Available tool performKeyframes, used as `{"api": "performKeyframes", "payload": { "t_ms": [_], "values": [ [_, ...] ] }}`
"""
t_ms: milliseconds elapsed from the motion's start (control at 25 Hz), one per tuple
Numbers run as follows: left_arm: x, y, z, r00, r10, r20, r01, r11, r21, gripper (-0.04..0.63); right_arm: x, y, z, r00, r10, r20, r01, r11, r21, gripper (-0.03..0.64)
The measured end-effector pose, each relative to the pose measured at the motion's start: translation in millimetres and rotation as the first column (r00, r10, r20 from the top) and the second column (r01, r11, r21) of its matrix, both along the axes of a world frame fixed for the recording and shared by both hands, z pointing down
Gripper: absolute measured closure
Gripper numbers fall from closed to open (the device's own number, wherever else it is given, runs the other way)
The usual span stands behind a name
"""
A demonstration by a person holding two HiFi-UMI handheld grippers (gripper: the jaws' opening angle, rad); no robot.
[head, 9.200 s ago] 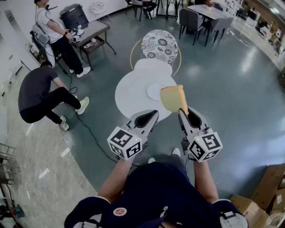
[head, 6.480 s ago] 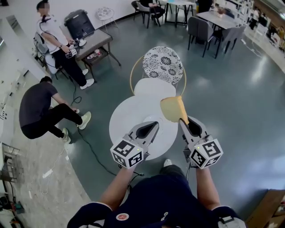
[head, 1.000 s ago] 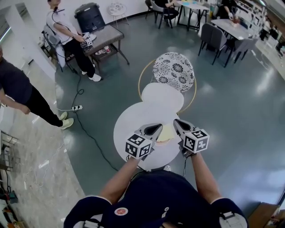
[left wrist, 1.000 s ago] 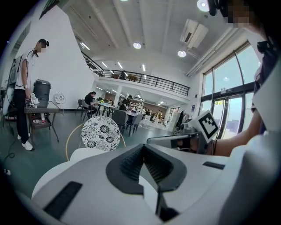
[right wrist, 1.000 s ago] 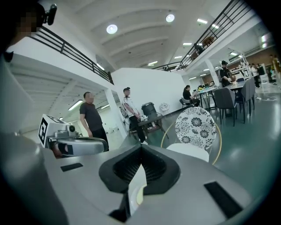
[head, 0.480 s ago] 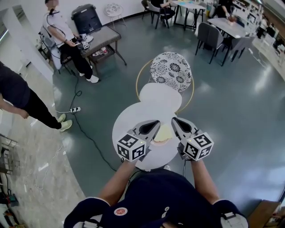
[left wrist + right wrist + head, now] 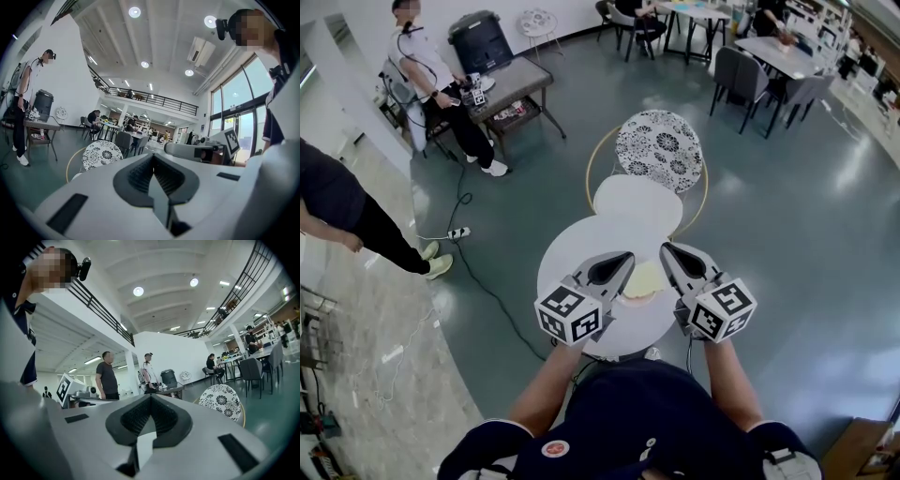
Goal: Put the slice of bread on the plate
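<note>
The yellowish bread slice (image 7: 645,277) lies on a white plate (image 7: 635,295) on the round white table (image 7: 572,258), seen between my two grippers in the head view. My left gripper (image 7: 626,255) is lifted above the table to the left of the bread, shut and empty. My right gripper (image 7: 666,247) is up on the bread's right, also shut with nothing in it. In the left gripper view the left gripper (image 7: 152,157) points level into the room. In the right gripper view the right gripper (image 7: 150,397) does the same. Neither gripper view shows the bread.
A smaller white round table (image 7: 637,202) and a flower-patterned chair (image 7: 659,142) stand just beyond. At the left stand two people, a side table (image 7: 511,80) and a floor cable with a power strip (image 7: 457,231). Dining tables and chairs fill the far right.
The right gripper earlier held the bread in the air; the bread now lies on the plate. Over the last second both shut grippers rose from the table toward the camera.
</note>
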State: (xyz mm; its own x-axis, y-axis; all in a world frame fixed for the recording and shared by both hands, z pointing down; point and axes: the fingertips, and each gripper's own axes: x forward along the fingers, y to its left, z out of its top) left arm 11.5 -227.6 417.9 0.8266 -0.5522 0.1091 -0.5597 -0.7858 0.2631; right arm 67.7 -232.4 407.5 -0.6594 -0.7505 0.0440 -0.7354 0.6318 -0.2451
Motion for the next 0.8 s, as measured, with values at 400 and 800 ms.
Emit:
{"api": "performKeyframes", "payload": {
  "t_ms": [400, 800],
  "values": [
    [0.6, 4.8, -2.3, 1.0, 0.008, 0.003, -0.008, 1.0, 0.007, 0.589, -1.3, 3.1, -4.0, 1.0, 0.006, 0.003, -0.006, 1.0, 0.005, 0.611],
    [-1.9, 8.1, -3.5, 1.0, 0.01, 0.003, -0.01, 1.0, 0.015, 0.589, -4.3, 5.2, -7.1, 1.0, 0.006, 0.007, -0.007, 1.0, 0.015, 0.611]
  ]
}}
